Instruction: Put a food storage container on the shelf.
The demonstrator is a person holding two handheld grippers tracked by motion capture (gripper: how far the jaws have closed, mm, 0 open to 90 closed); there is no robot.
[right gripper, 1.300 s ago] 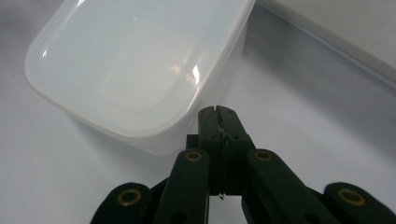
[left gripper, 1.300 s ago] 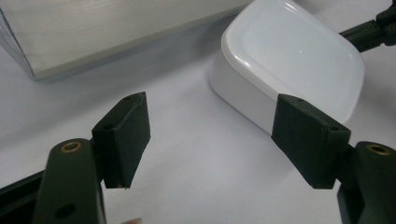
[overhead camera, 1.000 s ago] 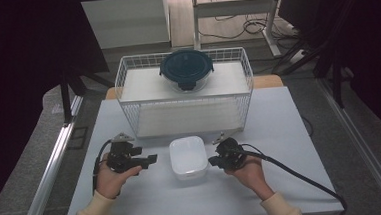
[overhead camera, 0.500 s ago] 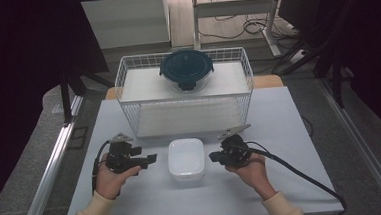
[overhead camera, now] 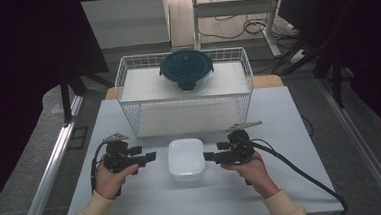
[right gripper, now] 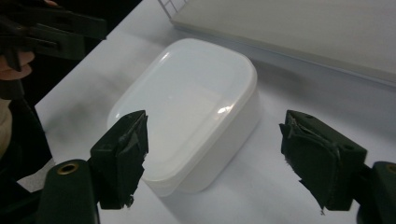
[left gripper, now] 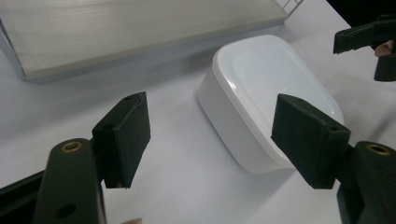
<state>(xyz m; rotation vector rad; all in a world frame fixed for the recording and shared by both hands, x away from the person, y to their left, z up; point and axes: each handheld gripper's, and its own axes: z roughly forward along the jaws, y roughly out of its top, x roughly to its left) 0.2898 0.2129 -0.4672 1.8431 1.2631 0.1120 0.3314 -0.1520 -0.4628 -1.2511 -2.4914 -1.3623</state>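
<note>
Sitting on the white counter [overhead camera: 149, 200] between the two grippers is a white lidded plastic container [overhead camera: 186, 159] — just in front of the wire basket [overhead camera: 133, 98], whose top carries a round container with a dark blue lid [overhead camera: 186, 68]. The left gripper [overhead camera: 150, 156] points in at the white container from its left side, jaws spread wide and holding nothing; in the left gripper view the container [left gripper: 268, 100] lies beyond the two black pads, not touched by them. The right gripper [overhead camera: 209, 157] faces it from the opposite side, close to the container's right wall. Its jaws have just been opening and now stand well apart — in the right gripper view the container [right gripper: 191, 102] lies just past the pads, which do not press on it. Each gripper is held in a hand resting low over the counter.
</note>
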